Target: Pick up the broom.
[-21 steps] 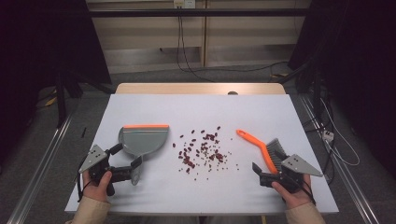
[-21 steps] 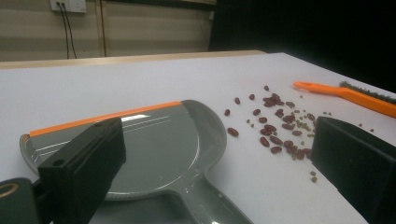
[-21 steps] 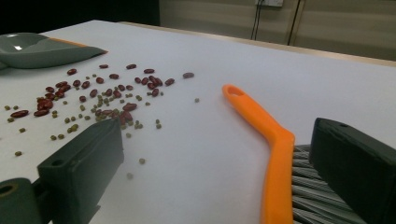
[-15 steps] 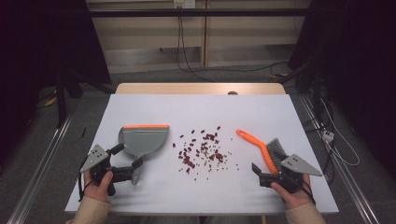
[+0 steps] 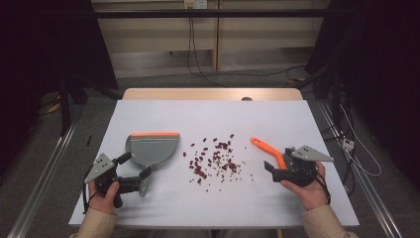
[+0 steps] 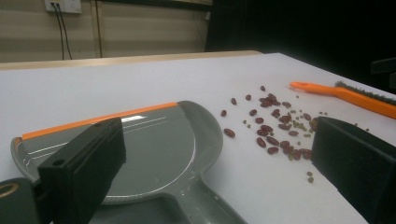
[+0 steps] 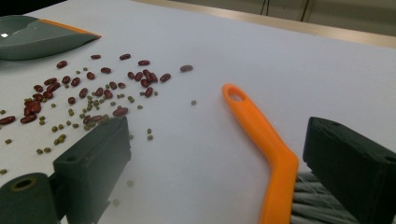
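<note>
**Both grippers lined up on dustpan and brush, nothing gripped yet**

On the white worktop [image 5: 297, 124] a scatter of dark red beans and small green ones [image 5: 213, 161] lies between a grey plastic dustpan with an orange lip [image 5: 151, 148] to the left and an orange-handled brush with grey bristles [image 5: 267, 148] to the right. The left gripper [image 5: 136, 171] sits at the near end of the dustpan, its jaws spread apart with the pan's handle [image 6: 187, 205] lying between them but not pressed. The right gripper [image 5: 277, 168] stands over the bristle end of the brush, jaws likewise released, the orange handle [image 7: 261, 135] running between them and away toward the beans.

The step in hand looks like taking hold of both tools. To do it well, the left jaws should probably slide a little further along the handle so they clamp it squarely, keeping the pan flat and its orange lip on the worktop facing the beans. The right jaws would do better closing on the stiff orange handle just above the bristles than on the bristles themselves, which would give and let the brush twist. A level, firm hold on each tool should keep the later sweep from flicking beans off the worktop.
</note>
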Available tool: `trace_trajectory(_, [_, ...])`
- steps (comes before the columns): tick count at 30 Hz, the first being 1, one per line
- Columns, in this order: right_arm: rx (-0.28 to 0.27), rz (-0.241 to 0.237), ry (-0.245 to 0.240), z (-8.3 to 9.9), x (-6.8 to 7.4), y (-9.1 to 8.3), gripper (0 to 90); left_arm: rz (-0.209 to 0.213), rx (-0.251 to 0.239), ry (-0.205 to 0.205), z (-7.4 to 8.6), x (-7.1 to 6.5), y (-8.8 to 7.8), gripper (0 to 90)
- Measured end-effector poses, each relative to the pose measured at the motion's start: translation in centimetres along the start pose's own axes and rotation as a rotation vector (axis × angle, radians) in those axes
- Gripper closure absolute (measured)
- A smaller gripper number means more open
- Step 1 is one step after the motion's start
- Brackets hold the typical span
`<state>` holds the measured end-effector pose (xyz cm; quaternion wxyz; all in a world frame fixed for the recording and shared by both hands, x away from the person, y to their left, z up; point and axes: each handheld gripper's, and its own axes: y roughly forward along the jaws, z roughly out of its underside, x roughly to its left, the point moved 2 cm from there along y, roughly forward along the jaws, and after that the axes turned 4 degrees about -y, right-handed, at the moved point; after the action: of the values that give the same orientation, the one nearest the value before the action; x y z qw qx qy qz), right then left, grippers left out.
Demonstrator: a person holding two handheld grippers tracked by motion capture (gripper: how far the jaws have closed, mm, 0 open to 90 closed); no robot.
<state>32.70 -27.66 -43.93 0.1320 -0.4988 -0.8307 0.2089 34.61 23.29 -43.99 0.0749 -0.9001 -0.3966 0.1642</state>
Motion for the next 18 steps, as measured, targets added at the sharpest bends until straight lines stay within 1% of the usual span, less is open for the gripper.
trace_trajectory(1, [0.012, -0.014, 0.003, -0.3, -0.2, 0.4, 13.6, 0.001, 0.001, 0.003, 0.0, 0.0, 0.0, 3.2])
trace_trajectory(2, [0.054, -0.027, 0.002, -0.5, -0.7, 1.2, 20.6, 0.002, 0.003, 0.001, 0.0, 0.0, 0.0, 3.2])
trace_trajectory(3, [0.068, -0.031, 0.002, -0.6, -0.9, 1.5, 22.6, 0.004, 0.004, 0.002, 0.0, 0.0, 0.0, 3.2])
trace_trajectory(4, [0.068, -0.031, 0.002, -0.6, -0.9, 1.5, 22.6, 0.005, 0.005, 0.0, 0.1, -0.1, 0.1, 3.2])
trace_trajectory(5, [0.09, -0.032, 0.003, -0.6, -1.2, 1.9, 25.0, 0.005, 0.005, -0.001, 0.1, 0.0, 0.1, 3.2])
trace_trajectory(6, [0.106, -0.03, -0.006, -0.7, -1.4, 2.2, 26.8, 0.006, 0.003, -0.005, 0.1, 0.0, 0.0, 3.2])
trace_trajectory(7, [0.131, -0.034, -0.026, -0.8, -1.7, 2.6, 31.1, 0.007, 0.005, -0.005, 0.1, 0.0, 0.0, 3.2])
trace_trajectory(8, [0.143, -0.039, -0.03, -0.9, -1.8, 2.8, 34.3, 0.008, 0.005, -0.008, 0.1, 0.1, 0.0, 3.2])
trace_trajectory(9, [0.152, -0.047, -0.042, -1.0, -2.0, 3.0, 34.9, 0.008, 0.005, -0.008, 0.1, 0.1, 0.0, 3.2])
trace_trajectory(10, [0.16, -0.044, -0.05, -1.1, -2.2, 3.3, 36.4, 0.008, 0.004, -0.008, 0.1, 0.1, 0.0, 3.2])
trace_trajectory(11, [0.178, -0.048, -0.06, -1.3, -2.5, 3.6, 38.6, 0.008, 0.004, -0.006, 0.1, 0.1, 0.0, 3.2])
trace_trajectory(13, [0.205, -0.048, -0.066, -1.7, -3.0, 4.0, 41.3, 0.011, 0.002, -0.009, 0.1, 0.0, 0.1, 3.2])
trace_trajectory(14, [0.233, -0.049, -0.057, -2.0, -3.6, 4.3, 44.1, 0.011, 0.006, -0.006, 0.1, 0.0, 0.1, 3.2])
trace_trajectory(15, [0.233, -0.049, -0.057, -2.0, -3.6, 4.3, 44.1, 0.011, 0.007, -0.006, 0.1, 0.0, 0.1, 3.2])
trace_trajectory(16, [0.262, -0.051, -0.074, -2.1, -4.1, 4.7, 46.8, 0.011, 0.008, -0.008, 0.2, 0.0, 0.1, 3.2])
trace_trajectory(17, [0.262, -0.051, -0.074, -2.1, -4.1, 4.7, 46.8, 0.011, 0.008, -0.01, 0.2, 0.0, 0.1, 3.2])
trace_trajectory(18, [0.279, -0.047, -0.076, -2.1, -4.3, 4.9, 46.9, 0.01, 0.01, -0.008, 0.2, 0.0, 0.1, 3.2])
